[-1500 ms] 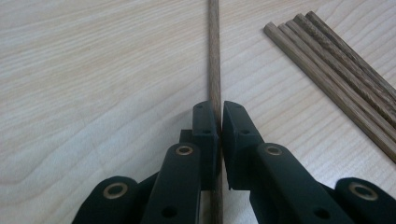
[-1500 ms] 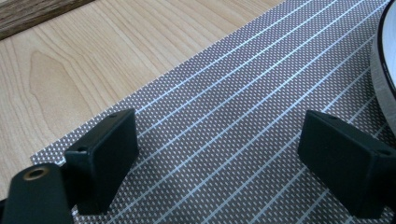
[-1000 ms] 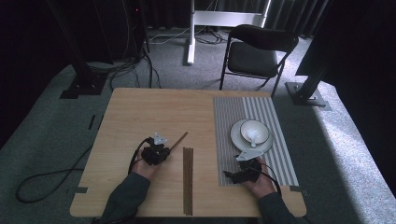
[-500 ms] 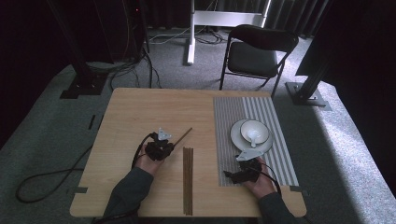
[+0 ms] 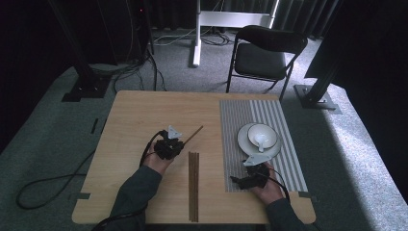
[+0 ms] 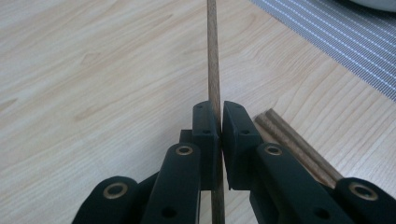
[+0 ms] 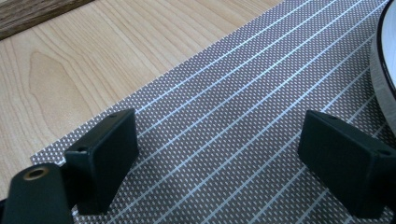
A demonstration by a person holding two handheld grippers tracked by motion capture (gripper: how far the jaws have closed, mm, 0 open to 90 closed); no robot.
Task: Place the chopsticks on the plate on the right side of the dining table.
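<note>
A single slim brown wooden chopstick is pinched between the pressed-together jaws of the left gripper. In the left gripper view it runs straight up from the pads. In the high view its far tip is seen pointing toward the far right. Compared with a second ago, the left gripper is found slightly farther from the person and higher, and the chopstick is carried clear of the bundle of remaining brown wooden chopsticks lying lengthwise on the light wooden table. The pick-up is therefore judged complete, with a carry toward the place setting judged as the likely step in hand.

The right gripper is observed resting at the near edge of the grey striped woven placemat, its jaws spread wide with nothing between them.

A white round plate bearing a white bowl with a white spoon is noted on the placemat. A route to the mat's left strip is judged open. A black folding chair stands beyond the table.
</note>
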